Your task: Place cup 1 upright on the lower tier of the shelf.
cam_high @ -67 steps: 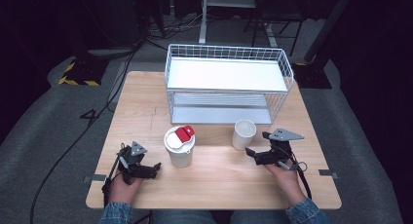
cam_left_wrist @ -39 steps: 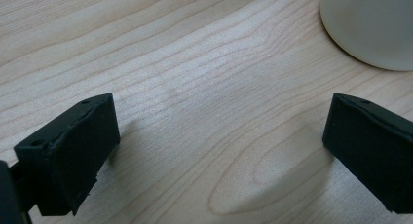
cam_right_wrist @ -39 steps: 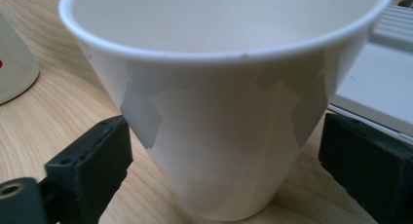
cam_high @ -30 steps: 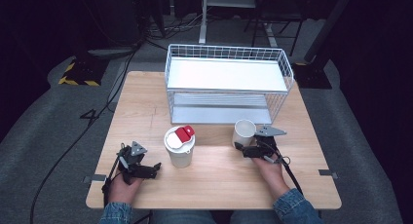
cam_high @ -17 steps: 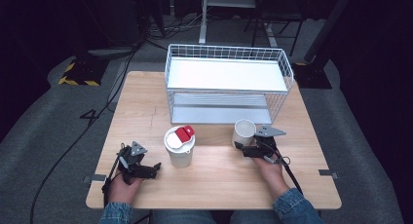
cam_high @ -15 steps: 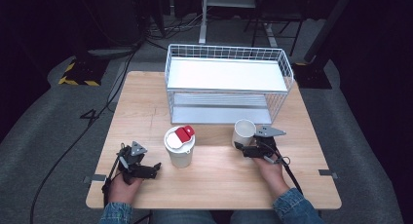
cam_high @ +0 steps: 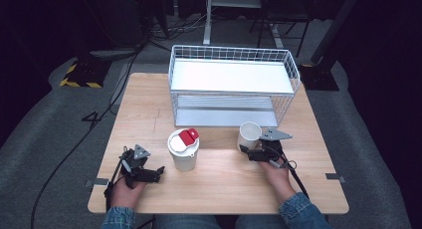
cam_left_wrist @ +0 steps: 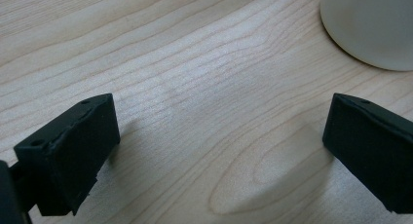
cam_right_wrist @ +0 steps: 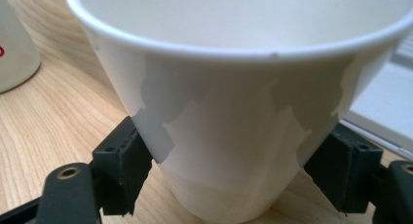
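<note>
Table (cam_high: 149,109) made of light wood, with a white wire basket rack (cam_high: 234,89) parked at the far side. Two cups out front of it: a white open cup (cam_high: 249,135) toward the right, standing upright just in front of the rack, and a lidded cup (cam_high: 183,149) with a red tab on top near the middle.

Right gripper (cam_high: 245,150) held low at the open cup, jaws spread on either side of its lower wall. Up close in the right gripper view (cam_right_wrist: 229,175), looks like both pads pressed right against the cup sides, so pretty much clamped on it, cup bottom on the wood.

Left gripper (cam_high: 158,172) resting near the front left of the table, pointing toward the lidded cup but apart from it. Jaws wide apart in the left gripper view (cam_left_wrist: 219,146), bare wood grain between them, base of the lidded cup (cam_left_wrist: 375,24) peeking in at the top right corner.
</note>
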Action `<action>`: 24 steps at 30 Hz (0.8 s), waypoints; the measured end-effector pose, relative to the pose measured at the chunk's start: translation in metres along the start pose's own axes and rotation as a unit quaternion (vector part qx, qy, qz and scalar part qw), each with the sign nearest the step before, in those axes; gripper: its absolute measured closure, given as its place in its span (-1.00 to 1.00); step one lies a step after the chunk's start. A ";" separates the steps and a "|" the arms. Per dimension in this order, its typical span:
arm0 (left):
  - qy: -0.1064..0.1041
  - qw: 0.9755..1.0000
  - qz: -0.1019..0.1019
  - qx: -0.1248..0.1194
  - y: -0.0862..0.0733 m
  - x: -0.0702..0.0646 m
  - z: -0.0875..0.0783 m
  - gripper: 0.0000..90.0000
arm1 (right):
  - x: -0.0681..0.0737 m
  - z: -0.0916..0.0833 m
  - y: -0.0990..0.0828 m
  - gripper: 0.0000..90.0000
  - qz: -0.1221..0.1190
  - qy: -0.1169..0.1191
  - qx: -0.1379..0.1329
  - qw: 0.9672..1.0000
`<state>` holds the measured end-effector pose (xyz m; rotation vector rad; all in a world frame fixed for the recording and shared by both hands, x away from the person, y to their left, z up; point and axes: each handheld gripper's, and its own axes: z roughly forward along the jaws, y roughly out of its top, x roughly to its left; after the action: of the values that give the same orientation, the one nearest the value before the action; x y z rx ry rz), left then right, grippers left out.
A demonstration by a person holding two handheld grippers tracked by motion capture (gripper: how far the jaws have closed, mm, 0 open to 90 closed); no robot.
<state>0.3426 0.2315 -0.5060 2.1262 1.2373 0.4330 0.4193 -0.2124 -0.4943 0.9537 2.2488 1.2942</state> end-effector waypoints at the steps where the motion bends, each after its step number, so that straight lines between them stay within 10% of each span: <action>1: 0.000 1.000 0.000 0.000 0.000 0.000 0.000 -0.99 | 0.000 -0.001 0.001 -0.48 0.000 0.000 -0.003 1.000; 24: 0.000 1.000 0.000 0.000 0.000 0.000 0.000 -0.99 | 0.001 0.000 0.048 -0.48 -0.009 0.002 -0.012 1.000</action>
<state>0.3427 0.2315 -0.5061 2.1258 1.2369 0.4324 0.4361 -0.1954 -0.4528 0.9219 2.2341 1.3138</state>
